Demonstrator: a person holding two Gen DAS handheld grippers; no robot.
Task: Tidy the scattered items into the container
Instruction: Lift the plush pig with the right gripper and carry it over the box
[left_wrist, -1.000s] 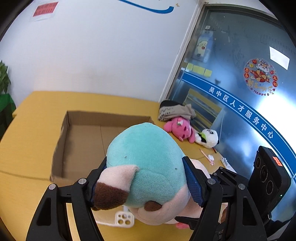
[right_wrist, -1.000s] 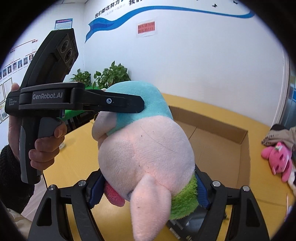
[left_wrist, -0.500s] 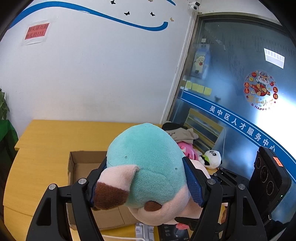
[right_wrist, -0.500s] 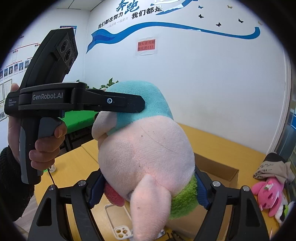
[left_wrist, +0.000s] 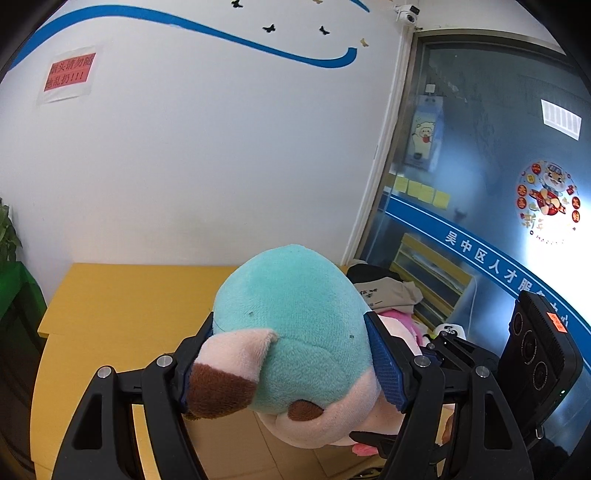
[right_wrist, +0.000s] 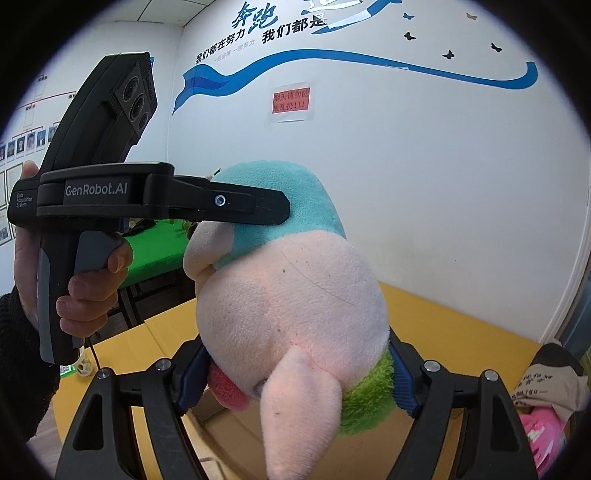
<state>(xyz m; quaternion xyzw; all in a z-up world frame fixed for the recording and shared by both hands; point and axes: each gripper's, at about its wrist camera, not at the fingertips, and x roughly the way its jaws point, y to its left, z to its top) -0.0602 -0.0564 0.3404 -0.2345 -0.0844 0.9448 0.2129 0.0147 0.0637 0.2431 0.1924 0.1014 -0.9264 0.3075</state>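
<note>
1. Large plush toy (left_wrist: 291, 332), teal on top with a pale pink belly, brown-tipped ear and green fringe, is held up in the air between both grippers, above the yellow table (left_wrist: 110, 295).
2. Left gripper (left_wrist: 291, 365): both blue pads press into the teal head from either side; jaws stand wide but are clamped on the plush toy.
3. Right gripper (right_wrist: 295, 380): pads sunk into the pink and green lower body; likewise clenched on the plush toy, jaws wide.
4. In the right wrist view, the left gripper's black body crosses from the left, one finger lying flat against the teal head. A person's hand (right_wrist: 85, 295) grips its handle; dark sleeve at the wrist.
5. In the left wrist view, the right gripper's camera housing shows at the right edge.
6. Container: cannot tell; hidden behind the toy in both views.
7. On the far right of the table: a folded beige-and-black cloth (left_wrist: 384, 291), a pink soft toy (right_wrist: 543, 432) just beside it, and a small panda toy (left_wrist: 448, 329) near them.
8. Background: white wall with a blue wave stripe and red notice (left_wrist: 69, 74); glass partition to the right.
</note>
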